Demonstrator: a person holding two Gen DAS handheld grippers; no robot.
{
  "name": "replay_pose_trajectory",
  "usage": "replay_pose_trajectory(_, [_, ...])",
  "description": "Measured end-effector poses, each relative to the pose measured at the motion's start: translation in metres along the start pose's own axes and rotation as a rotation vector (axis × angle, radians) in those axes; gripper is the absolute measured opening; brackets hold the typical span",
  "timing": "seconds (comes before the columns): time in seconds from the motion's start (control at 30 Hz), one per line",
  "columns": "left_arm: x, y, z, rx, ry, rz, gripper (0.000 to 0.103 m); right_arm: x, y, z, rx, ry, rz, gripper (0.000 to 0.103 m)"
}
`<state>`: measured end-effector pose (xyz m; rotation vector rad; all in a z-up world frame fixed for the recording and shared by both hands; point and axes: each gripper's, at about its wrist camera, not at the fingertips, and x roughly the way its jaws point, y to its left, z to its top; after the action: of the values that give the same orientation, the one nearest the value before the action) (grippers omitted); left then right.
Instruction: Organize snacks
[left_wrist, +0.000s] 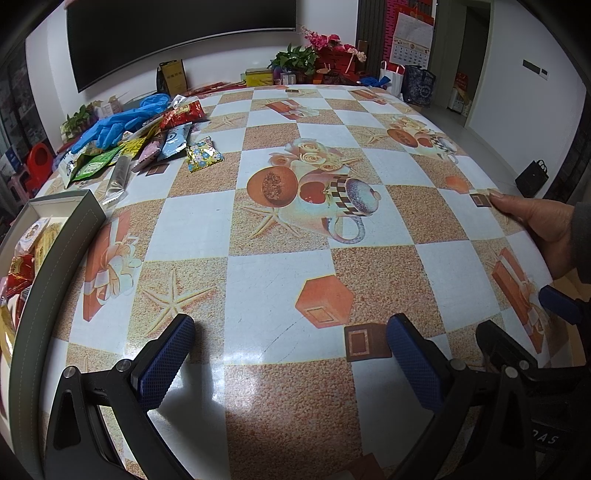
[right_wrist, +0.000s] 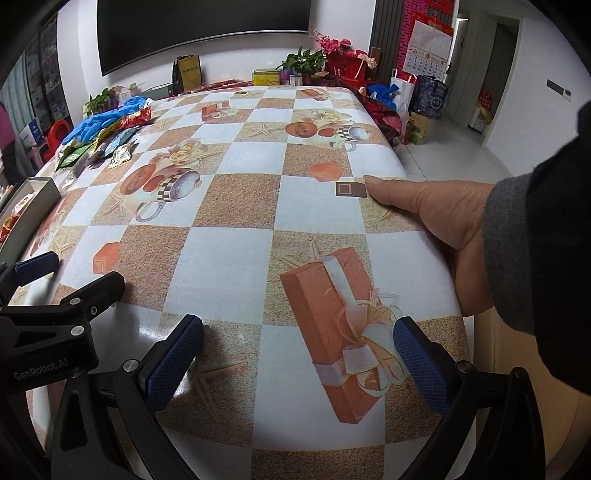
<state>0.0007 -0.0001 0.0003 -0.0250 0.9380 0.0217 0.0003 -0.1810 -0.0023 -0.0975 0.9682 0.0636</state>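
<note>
A heap of snack packets (left_wrist: 147, 144) lies at the table's far left, with a gold packet (left_wrist: 203, 153) a little apart; it also shows in the right wrist view (right_wrist: 99, 144). A grey box (left_wrist: 55, 236) with several snacks inside stands at the left edge, also in the right wrist view (right_wrist: 33, 206). My left gripper (left_wrist: 291, 354) is open and empty, low over the near table. My right gripper (right_wrist: 299, 354) is open and empty near the table's right front; its fingers (left_wrist: 557, 302) show in the left wrist view.
The table wears a checked cloth (left_wrist: 295, 221). Blue gloves (left_wrist: 118, 122) lie on the snack heap. A bare hand (right_wrist: 436, 210) rests on the table's right edge, also in the left wrist view (left_wrist: 535, 221). Boxes, plants and bags (left_wrist: 317, 62) stand beyond the far edge.
</note>
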Motion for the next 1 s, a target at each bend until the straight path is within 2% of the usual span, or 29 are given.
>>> replay_pose_trajectory(1.0, [0.002,-0.001,0.001,-0.002,0.014,-0.001,0.103,0.021,0.001,0.014,-0.02,-0.005,0.006,0.103])
